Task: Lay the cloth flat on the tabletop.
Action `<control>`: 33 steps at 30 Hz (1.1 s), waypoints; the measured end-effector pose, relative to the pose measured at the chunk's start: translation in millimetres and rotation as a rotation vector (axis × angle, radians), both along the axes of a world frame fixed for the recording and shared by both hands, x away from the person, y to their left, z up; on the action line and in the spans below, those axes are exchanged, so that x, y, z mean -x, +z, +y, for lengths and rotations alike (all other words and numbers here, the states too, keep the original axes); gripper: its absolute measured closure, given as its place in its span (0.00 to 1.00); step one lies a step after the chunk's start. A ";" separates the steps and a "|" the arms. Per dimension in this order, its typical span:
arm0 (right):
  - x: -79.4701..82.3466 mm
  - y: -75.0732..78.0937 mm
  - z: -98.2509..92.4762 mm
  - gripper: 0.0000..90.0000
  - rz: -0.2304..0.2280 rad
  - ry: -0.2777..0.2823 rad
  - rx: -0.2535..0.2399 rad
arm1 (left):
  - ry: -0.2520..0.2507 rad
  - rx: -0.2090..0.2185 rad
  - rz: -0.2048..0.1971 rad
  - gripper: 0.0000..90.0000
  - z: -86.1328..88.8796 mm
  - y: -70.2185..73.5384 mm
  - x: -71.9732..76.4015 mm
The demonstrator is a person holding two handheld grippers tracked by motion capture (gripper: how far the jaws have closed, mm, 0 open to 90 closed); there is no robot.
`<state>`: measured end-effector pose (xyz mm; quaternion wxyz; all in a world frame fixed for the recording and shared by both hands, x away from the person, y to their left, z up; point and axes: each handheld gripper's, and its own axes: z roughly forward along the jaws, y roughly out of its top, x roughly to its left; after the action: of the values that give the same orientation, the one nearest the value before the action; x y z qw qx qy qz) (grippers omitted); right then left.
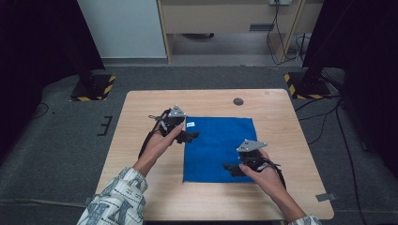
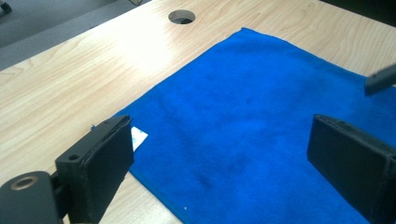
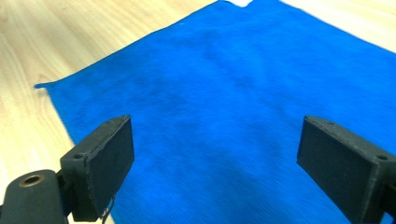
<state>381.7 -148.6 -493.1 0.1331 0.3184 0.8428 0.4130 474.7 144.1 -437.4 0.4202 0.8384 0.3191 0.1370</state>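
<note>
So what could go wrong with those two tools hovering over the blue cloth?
Both tools are open above the flat blue square microfibre cloth. The left tool sits near the corner with the white tag, so it might pinch only the tag. The right tool, over the cloth's middle, could bunch the fabric or drag it across the smooth wooden table.

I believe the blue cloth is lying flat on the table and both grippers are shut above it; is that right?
Not quite: the grippers are open, not shut. The left gripper and the right gripper each show their jaws wide apart with nothing between them, as seen in the left and right gripper views. The rest holds: the blue cloth lies flat on the table, with both grippers above it.
</note>
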 end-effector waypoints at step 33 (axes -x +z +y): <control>3.7 3.5 91.6 0.22 -0.004 0.153 0.037 | -0.005 0.000 0.033 0.09 7.8 -4.0 -48.7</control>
<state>378.0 -57.0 -489.6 0.1087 0.2497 0.8719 0.4071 523.4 151.9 -441.4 0.4153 0.8412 0.3242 0.1220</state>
